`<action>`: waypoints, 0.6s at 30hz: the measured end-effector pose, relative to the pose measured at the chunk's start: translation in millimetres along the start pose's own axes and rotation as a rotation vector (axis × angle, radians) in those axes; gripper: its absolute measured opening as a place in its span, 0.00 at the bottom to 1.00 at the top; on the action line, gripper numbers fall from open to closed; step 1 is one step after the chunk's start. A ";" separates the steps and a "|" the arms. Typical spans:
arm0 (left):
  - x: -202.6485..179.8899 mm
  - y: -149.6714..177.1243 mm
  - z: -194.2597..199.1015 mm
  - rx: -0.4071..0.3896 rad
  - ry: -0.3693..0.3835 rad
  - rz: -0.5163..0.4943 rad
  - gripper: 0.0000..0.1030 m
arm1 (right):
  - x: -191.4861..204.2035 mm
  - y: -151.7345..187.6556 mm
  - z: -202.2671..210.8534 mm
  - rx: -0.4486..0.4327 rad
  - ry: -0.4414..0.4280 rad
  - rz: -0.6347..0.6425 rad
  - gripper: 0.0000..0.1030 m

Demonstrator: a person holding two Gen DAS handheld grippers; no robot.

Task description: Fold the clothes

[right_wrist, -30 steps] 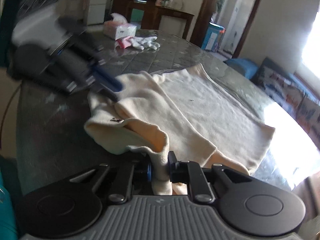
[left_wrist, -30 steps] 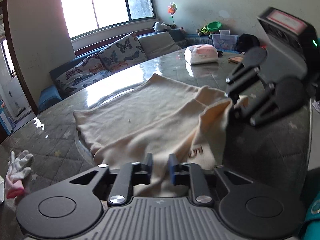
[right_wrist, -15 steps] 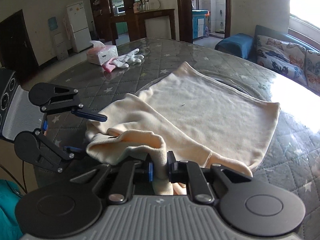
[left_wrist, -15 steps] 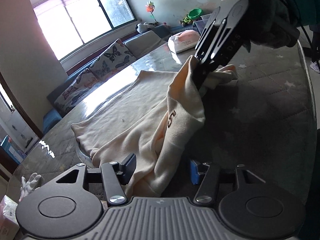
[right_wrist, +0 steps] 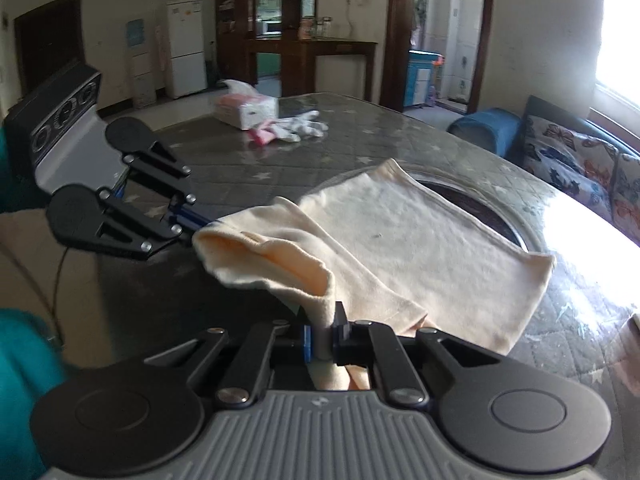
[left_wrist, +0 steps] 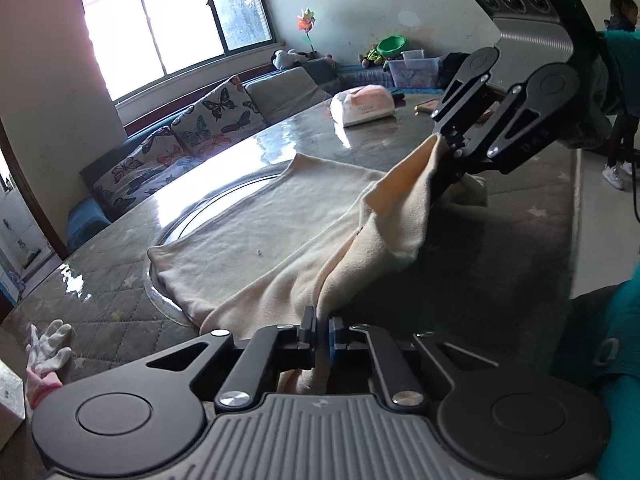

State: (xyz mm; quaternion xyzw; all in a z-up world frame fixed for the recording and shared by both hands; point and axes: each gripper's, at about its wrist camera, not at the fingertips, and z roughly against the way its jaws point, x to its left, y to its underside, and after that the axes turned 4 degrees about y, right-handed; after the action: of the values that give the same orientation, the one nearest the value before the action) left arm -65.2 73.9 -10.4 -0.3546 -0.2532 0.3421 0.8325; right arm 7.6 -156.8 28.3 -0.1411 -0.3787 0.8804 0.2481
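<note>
Half a second ago the left gripper (left_wrist: 319,334) gaped around the cloth; now its jaws are pinched tight on the near edge of the garment (left_wrist: 280,220), which lies mostly flat on the table (left_wrist: 500,248), far part spread toward the sofa. Opposite it, the right gripper (right_wrist: 321,338) is clamped on its own bunch of cloth, held higher, so the near hem sags between the two. Uneven pulling could skew the fold, or the thin pinches might slip. Both grippers point low across the tabletop, the right one tilted down. Gloves (right_wrist: 294,128) lie well apart.
</note>
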 end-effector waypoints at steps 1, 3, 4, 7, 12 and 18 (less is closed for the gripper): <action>-3.8 0.3 7.9 -0.002 0.009 0.006 0.06 | 6.0 1.3 7.9 0.005 -0.015 0.004 0.07; -12.2 1.0 23.8 0.002 0.034 0.017 0.06 | 18.0 4.0 24.0 0.018 -0.047 0.012 0.07; -16.6 1.7 30.5 0.009 0.049 0.017 0.06 | 24.9 5.6 30.9 0.028 -0.057 0.021 0.07; -29.6 4.4 47.6 0.030 0.092 0.009 0.06 | 45.1 10.5 49.8 0.061 -0.084 0.049 0.07; -38.6 4.5 57.2 0.037 0.095 -0.023 0.06 | 60.9 12.9 63.4 0.066 -0.096 0.072 0.06; -18.4 -9.9 45.3 0.008 0.045 -0.019 0.06 | 40.7 -0.5 56.9 0.034 -0.052 0.026 0.06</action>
State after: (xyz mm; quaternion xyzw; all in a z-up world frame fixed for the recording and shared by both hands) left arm -103.2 73.9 21.9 -0.3565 -0.2365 0.3272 0.8426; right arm -51.1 -168.4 64.6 -0.1190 -0.3682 0.8932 0.2290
